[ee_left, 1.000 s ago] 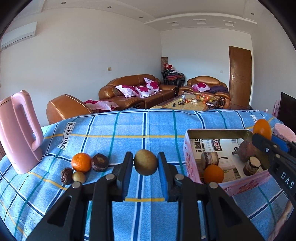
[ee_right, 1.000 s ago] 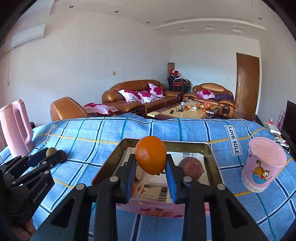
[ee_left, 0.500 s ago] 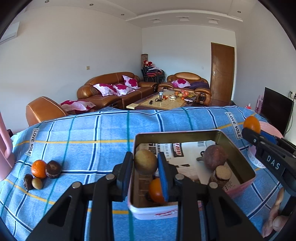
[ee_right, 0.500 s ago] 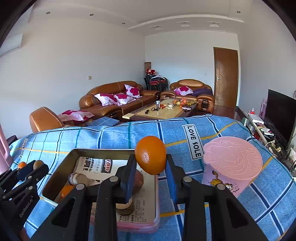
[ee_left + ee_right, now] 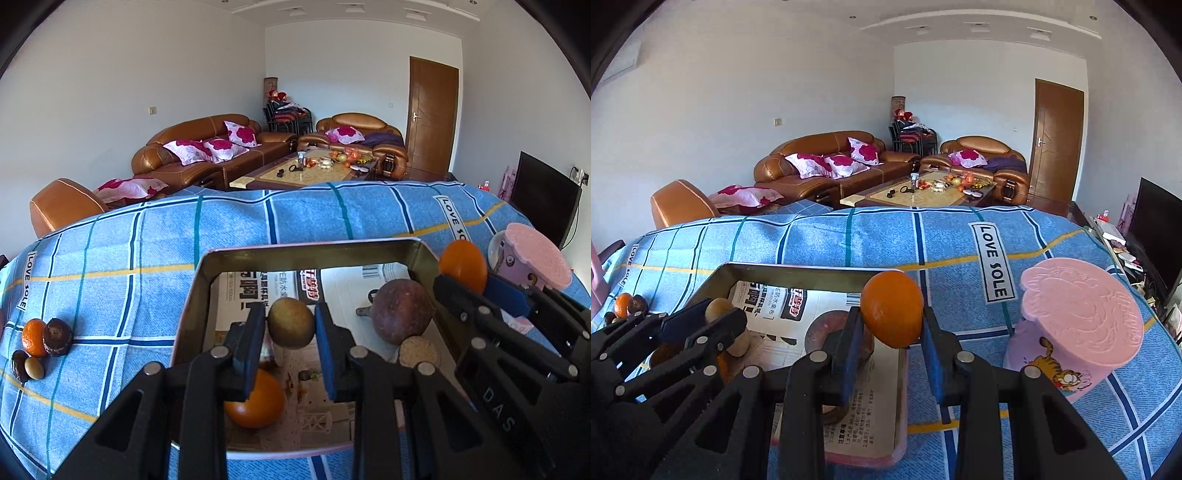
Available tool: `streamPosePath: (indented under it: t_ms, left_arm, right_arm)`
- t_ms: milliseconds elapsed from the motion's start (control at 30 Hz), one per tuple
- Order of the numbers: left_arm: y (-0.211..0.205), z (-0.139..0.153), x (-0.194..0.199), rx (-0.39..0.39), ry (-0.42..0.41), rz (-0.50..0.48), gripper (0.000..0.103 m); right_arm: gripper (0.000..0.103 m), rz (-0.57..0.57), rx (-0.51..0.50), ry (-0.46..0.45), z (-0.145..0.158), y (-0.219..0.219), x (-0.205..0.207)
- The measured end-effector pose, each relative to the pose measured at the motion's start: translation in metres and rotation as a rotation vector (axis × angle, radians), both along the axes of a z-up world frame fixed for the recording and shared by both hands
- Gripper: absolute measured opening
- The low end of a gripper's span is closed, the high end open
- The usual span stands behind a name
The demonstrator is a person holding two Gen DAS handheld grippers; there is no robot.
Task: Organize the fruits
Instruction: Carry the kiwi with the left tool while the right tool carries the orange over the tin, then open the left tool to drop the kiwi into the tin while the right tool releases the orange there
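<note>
Currently listed, nearest first. Left gripper (image 5: pixel 290 325): clenched on a small olive-brown fruit (image 5: pixel 290 323), held above the near half of the tin. Right gripper (image 5: pixel 892 321): clenched on an orange (image 5: pixel 892 314), held over the tin's right edge; in the left wrist view it shows at the tin's far right corner.

Surroundings: pink lidded cup with a cartoon cat (image 5: pixel 1078 325), upright on the cloth just right of the tin, close beside the right gripper. Loose group of fruit at the cloth's left: one small orange (image 5: pixel 33 338), a dark brown wrinkled fruit (image 5: pixel 57 336) touching it, another dark fruit (image 5: pixel 18 365) and a pale olive one (image 5: pixel 34 367) in front. Edge of a pink object at the far left of the right wrist view, too cropped to identify.

Container: rectangular metal tin (image 5: pixel 310 253) with pink outer wall, lined with printed newspaper (image 5: pixel 258 291). Contents: one orange (image 5: pixel 255 400) near the front, partly hidden by the left gripper's finger; a large reddish-brown round fruit (image 5: pixel 400 312) to the right; a pale tan round item (image 5: pixel 419 350) touching it in front.

Surface: table under a blue plaid cloth (image 5: pixel 147 251) with "LOVE SOLE" labels.

Room: brown leather sofas (image 5: pixel 207 155) with pink-flowered cushions, a cluttered coffee table (image 5: pixel 317 168), wooden door (image 5: pixel 430 118), dark television (image 5: pixel 543 201), white walls
</note>
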State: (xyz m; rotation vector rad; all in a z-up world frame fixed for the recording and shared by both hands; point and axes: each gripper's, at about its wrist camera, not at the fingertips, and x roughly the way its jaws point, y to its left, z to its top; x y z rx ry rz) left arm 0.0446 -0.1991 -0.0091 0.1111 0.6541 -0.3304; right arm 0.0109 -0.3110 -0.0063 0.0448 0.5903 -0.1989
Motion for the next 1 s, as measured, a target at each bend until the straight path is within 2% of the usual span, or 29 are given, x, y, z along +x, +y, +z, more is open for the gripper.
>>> streamPosePath:
  t_ms: [167, 333, 500, 600, 767, 867, 900, 967, 1000]
  left_arm:
    - [0.001, -0.004, 0.007, -0.011, 0.04, 0.003, 0.03]
    - [0.004, -0.002, 0.005, -0.019, 0.03, 0.004, 0.034]
    - [0.012, 0.0, 0.004, -0.029, 0.016, 0.054, 0.061]
    - [0.017, 0.002, 0.001, -0.022, -0.014, 0.087, 0.072]
    - [0.023, 0.008, -0.004, -0.014, -0.061, 0.117, 0.083]
    - [0.029, 0.015, -0.009, -0.006, -0.109, 0.155, 0.101]
    - [0.033, 0.017, -0.01, -0.013, -0.126, 0.165, 0.103]
    - [0.042, 0.02, -0.011, -0.047, -0.135, 0.171, 0.103]
    - [0.045, 0.022, -0.011, -0.065, -0.129, 0.169, 0.103]
  right_arm:
    - [0.033, 0.049, 0.007, 0.042, -0.005, 0.008, 0.004]
    - [0.034, 0.087, 0.02, 0.055, -0.007, 0.012, 0.003]
    - [0.034, 0.083, 0.074, 0.059, -0.008, 0.005, 0.003]
    - [0.035, 0.085, 0.118, 0.054, -0.008, 0.0, 0.002]
    - [0.035, 0.094, 0.133, 0.031, -0.004, 0.0, -0.002]
    - [0.035, 0.093, 0.133, -0.012, 0.001, 0.0, -0.007]
    - [0.035, 0.091, 0.135, -0.027, 0.003, -0.001, -0.01]
    - [0.042, 0.079, 0.143, -0.061, 0.007, -0.004, -0.014]
    - [0.054, 0.067, 0.144, -0.083, 0.009, -0.006, -0.016]
